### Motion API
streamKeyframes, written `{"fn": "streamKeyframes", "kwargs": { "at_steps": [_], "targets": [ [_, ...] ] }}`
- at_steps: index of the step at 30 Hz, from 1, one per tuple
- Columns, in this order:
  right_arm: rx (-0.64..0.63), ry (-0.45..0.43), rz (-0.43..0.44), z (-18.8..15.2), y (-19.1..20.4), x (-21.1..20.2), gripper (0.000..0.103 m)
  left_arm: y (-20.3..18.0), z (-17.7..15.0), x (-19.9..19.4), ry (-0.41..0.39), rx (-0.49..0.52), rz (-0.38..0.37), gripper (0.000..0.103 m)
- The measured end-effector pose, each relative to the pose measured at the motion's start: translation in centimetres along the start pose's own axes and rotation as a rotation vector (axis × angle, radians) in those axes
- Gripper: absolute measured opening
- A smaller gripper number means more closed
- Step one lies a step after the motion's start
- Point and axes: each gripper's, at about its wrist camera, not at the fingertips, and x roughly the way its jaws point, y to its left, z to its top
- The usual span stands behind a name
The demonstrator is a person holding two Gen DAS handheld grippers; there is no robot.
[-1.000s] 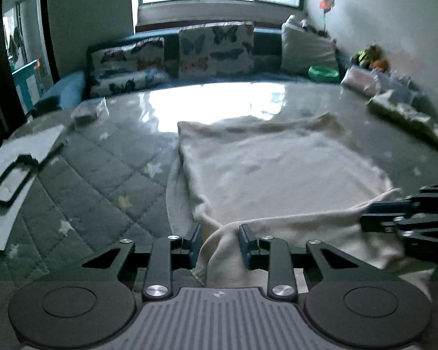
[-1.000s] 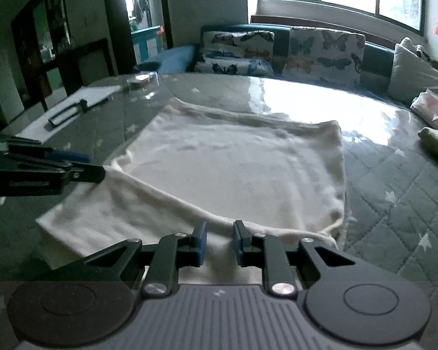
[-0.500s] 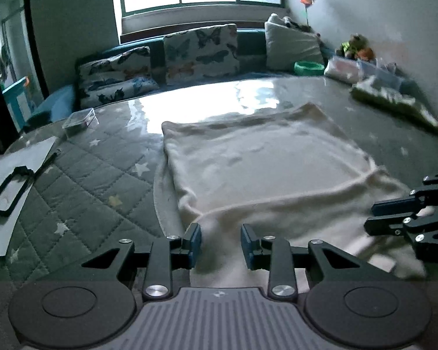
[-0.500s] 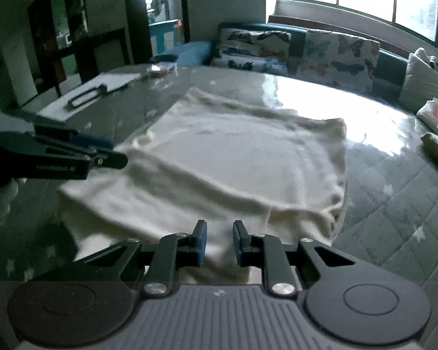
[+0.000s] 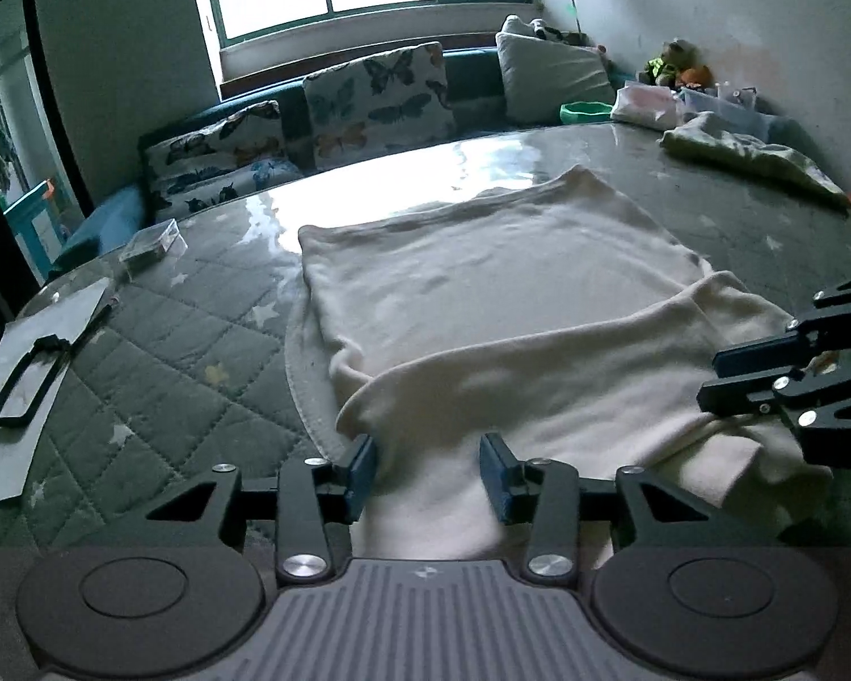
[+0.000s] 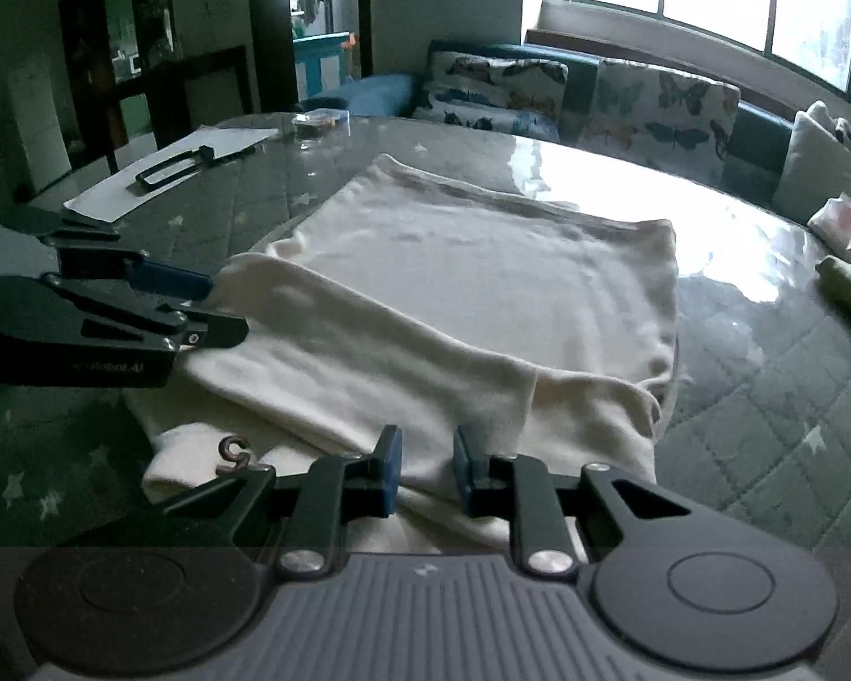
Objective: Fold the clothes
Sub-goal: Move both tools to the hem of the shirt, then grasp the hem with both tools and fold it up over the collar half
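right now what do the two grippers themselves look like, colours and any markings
Both match. The left gripper has black angular linkage arms with silver pivot screws, blue pads on its fingers, a grey ribbed body between two round black discs, and a small logo at the top of the ribbing. The right gripper is built the same way. Seen from the right wrist view, the left one carries faint white lettering on its side. No cables show.

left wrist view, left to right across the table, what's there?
Black clip on the white paper → clear plastic box → cream garment → right gripper at the frame edge. Farther back on the right: crumpled pale-green cloth.
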Motion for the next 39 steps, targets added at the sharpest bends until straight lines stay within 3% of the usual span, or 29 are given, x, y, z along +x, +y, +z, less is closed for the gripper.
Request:
{"fn": "streamKeyframes", "kwargs": {
  "at_steps": [7, 9, 11, 20, 30, 31, 33, 35, 39],
  "targets": [
    [-0.005, -0.031, -0.016, -0.3, -0.1, -2.9, 0.021, 0.0, -0.4, -2.1, -0.028, 0.036, -0.013, 0.048],
    [-0.017, -0.025, -0.023, -0.8, -0.1, -3.8, 0.030, -0.1, -0.6, -2.9, -0.038, 0.054, -0.020, 0.049],
    [-0.034, -0.017, -0.030, -1.3, 0.0, -4.5, 0.032, -0.2, -1.0, -3.7, -0.047, 0.076, -0.030, 0.050],
    [-0.095, 0.036, -0.025, -4.4, 0.8, -7.1, 0.037, -2.1, -4.2, -7.7, -0.095, 0.263, -0.123, 0.055],
    [-0.128, 0.059, -0.019, -6.0, 1.7, -6.3, 0.042, -5.3, -5.7, -5.9, -0.111, 0.403, -0.138, 0.058],
    [-0.130, 0.054, -0.020, -6.0, 1.8, -6.2, 0.042, -5.6, -5.8, -5.7, -0.113, 0.411, -0.138, 0.056],
    [-0.125, 0.051, -0.019, -5.9, 1.7, -6.1, 0.044, -5.9, -5.9, -5.4, -0.124, 0.421, -0.136, 0.043],
    [-0.123, 0.049, -0.017, -5.9, 1.6, -6.0, 0.044, -6.2, -6.0, -5.0, -0.132, 0.426, -0.130, 0.021],
    [-0.138, 0.036, -0.024, -5.9, 1.7, -6.0, 0.047, -6.1, -5.7, -5.1, -0.158, 0.404, -0.126, 0.013]
  ]
}}
